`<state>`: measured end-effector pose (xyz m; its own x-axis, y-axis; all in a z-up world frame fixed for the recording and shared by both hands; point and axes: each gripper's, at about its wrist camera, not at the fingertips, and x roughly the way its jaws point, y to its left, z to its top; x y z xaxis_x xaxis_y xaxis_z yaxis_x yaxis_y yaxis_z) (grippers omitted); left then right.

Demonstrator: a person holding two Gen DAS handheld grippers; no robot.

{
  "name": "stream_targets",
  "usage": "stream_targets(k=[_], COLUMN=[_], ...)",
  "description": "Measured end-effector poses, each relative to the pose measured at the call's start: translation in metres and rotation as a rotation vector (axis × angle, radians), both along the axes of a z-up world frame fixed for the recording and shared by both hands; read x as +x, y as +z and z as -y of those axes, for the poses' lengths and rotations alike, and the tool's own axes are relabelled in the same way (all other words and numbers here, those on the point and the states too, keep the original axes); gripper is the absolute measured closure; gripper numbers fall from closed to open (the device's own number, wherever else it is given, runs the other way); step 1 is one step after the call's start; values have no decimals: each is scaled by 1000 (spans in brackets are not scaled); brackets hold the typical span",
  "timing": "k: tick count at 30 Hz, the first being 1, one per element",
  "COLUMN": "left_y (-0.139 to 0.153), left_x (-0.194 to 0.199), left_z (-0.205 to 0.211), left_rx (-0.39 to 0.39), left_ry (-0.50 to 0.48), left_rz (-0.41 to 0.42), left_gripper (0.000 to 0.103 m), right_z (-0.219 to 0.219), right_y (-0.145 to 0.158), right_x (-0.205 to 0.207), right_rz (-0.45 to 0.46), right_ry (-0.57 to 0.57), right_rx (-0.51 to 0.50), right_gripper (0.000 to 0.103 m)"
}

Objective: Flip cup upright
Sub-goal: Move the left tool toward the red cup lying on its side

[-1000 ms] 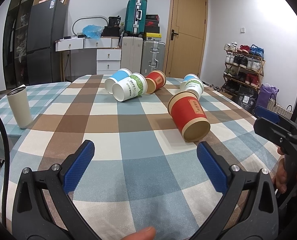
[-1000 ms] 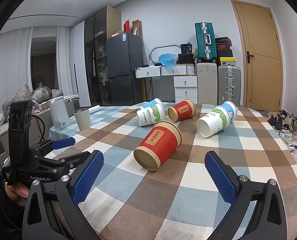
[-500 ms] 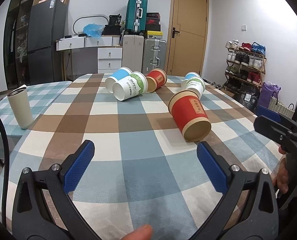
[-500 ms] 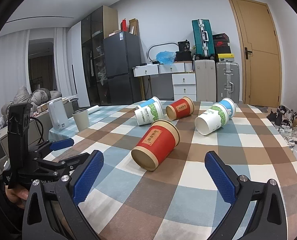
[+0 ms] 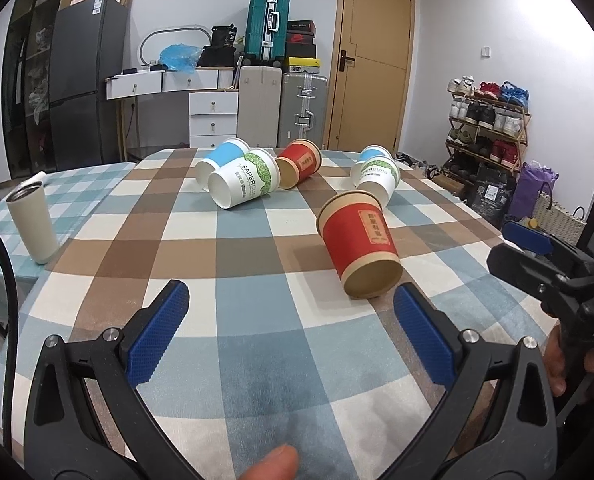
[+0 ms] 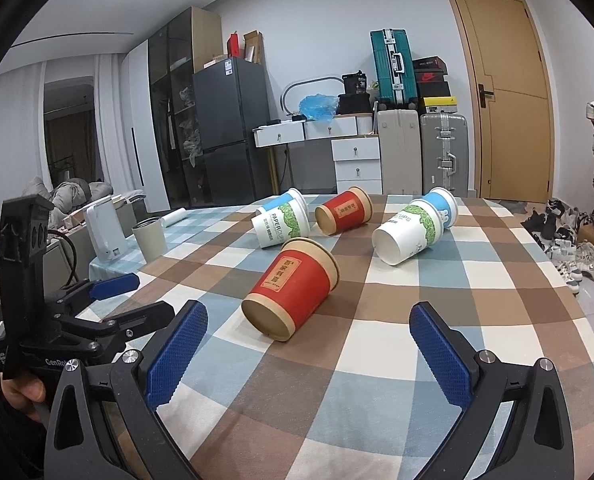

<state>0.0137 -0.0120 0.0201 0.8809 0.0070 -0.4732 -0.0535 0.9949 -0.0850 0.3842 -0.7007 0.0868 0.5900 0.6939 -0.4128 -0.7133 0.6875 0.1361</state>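
Several paper cups lie on their sides on the checked tablecloth [image 5: 257, 360]. The nearest is a red cup [image 5: 359, 244], its base end toward me; it also shows in the right wrist view [image 6: 293, 292]. Behind it lie a white-green cup [image 5: 245, 184], a blue cup [image 5: 221, 156], a second red cup [image 5: 299, 162] and another white-green cup [image 5: 377, 180]. My left gripper [image 5: 291, 336] is open and empty, just short of the red cup. My right gripper [image 6: 309, 356] is open and empty, also close before that cup.
A beige tumbler [image 5: 31, 222] stands upright at the table's left edge. A white kettle [image 6: 105, 236] stands on a side table further left. Suitcases, drawers and a shoe rack [image 5: 489, 120] stand beyond the table. The table's right edge drops off near the right gripper.
Both grippers have moved a little closer to the near red cup and lowered slightly. No cup has moved. Both jaws stay open.
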Motion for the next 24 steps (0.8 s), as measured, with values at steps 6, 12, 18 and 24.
stream_targets(k=[6, 12, 18, 24], left_y=[4, 4, -1, -11], left_x=[22, 50, 77, 102], left_z=[11, 25, 38, 51], left_rx=[6, -16, -30, -21], left_ry=[-3, -51, -73, -87], left_rz=[-27, -72, -127, -195], left_gripper=[1, 1, 5, 7], right_z=[8, 13, 20, 24], right_y=[6, 5, 3, 4], right_x=[12, 20, 27, 29], right_rz=[-19, -32, -41, -39], right_ry=[-45, -74, -100, -106], right_rx=[-1, -16, -19, -15], right_gripper=[0, 0, 0, 0])
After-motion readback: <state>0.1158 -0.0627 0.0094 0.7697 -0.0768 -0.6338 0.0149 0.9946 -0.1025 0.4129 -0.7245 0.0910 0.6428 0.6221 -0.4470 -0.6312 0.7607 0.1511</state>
